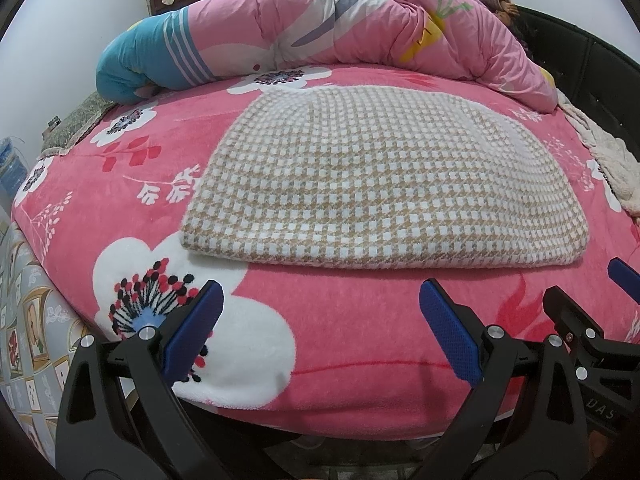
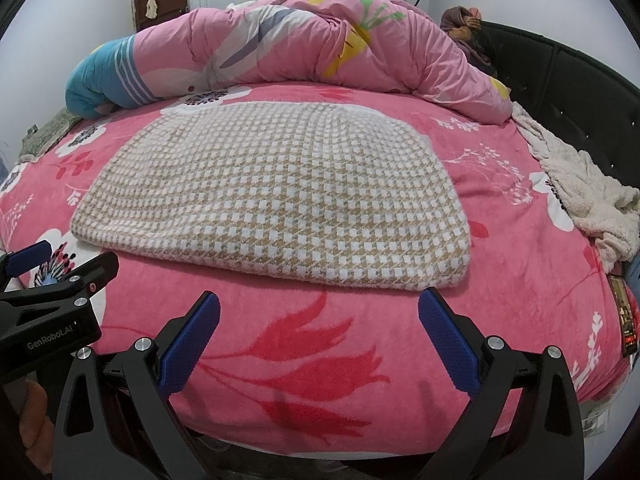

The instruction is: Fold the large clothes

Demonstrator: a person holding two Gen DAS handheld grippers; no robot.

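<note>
A beige and white checked garment (image 1: 360, 184) lies folded flat into a rectangle on the pink floral bed cover (image 1: 320, 340); it also shows in the right wrist view (image 2: 280, 196). My left gripper (image 1: 320, 304) is open and empty, hovering over the bed's near edge just short of the garment's front fold. My right gripper (image 2: 320, 312) is open and empty, also just short of the front fold, to the right of the left one. Each gripper shows at the edge of the other's view.
A rolled pink and blue quilt (image 1: 320, 32) lies along the far side of the bed. A cream fleece blanket (image 2: 584, 192) is bunched at the right by the dark headboard (image 2: 580, 92). A patterned mat (image 1: 76, 124) lies at the far left corner.
</note>
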